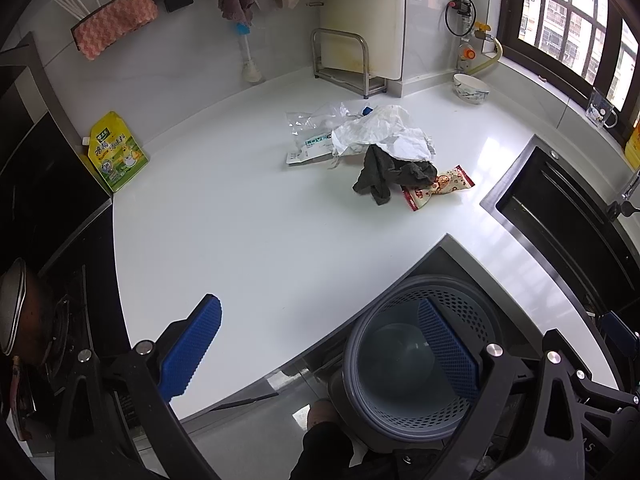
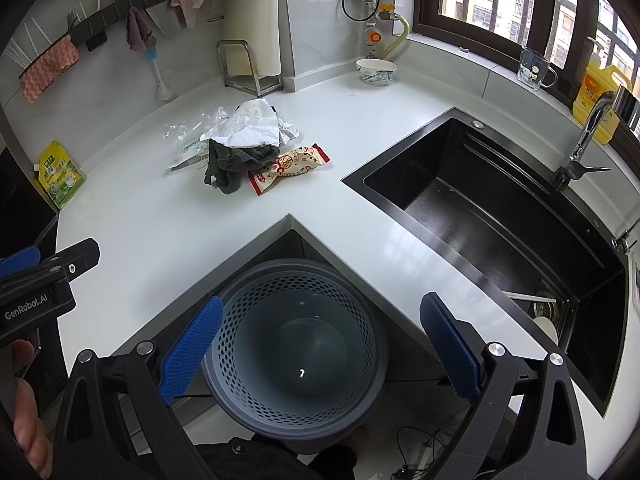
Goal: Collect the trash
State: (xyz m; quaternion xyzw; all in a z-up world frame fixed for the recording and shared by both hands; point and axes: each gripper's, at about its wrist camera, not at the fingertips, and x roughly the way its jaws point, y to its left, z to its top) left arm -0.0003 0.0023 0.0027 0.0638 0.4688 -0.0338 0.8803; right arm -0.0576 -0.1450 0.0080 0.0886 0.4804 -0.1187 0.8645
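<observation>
One trash pile (image 2: 244, 148): crumpled white paper, dark rag, snack wrapper.

Wide-open right hand-held gripper (image 2: 320, 354) above grey perforated bin (image 2: 294, 412), litter pile (image 2: 244, 148) on countertop (image 2: 160, 216).

Blue ribbed fingers (image 2: 191, 354), grey perforated bin (image 2: 296, 344), red-and-cream wrapper (image 2: 290, 166).

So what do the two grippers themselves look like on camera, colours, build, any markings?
Both match: the left gripper and the right gripper have black angular linkage arms with silver round pivot bolts, each finger faced with a blue pad of bumpy, grid-textured rubber. Seen from the right wrist, the left gripper's black body reads "GenRobot.AI" in white. A bare hand shows beneath it; no cables are visible on either gripper.
</observation>
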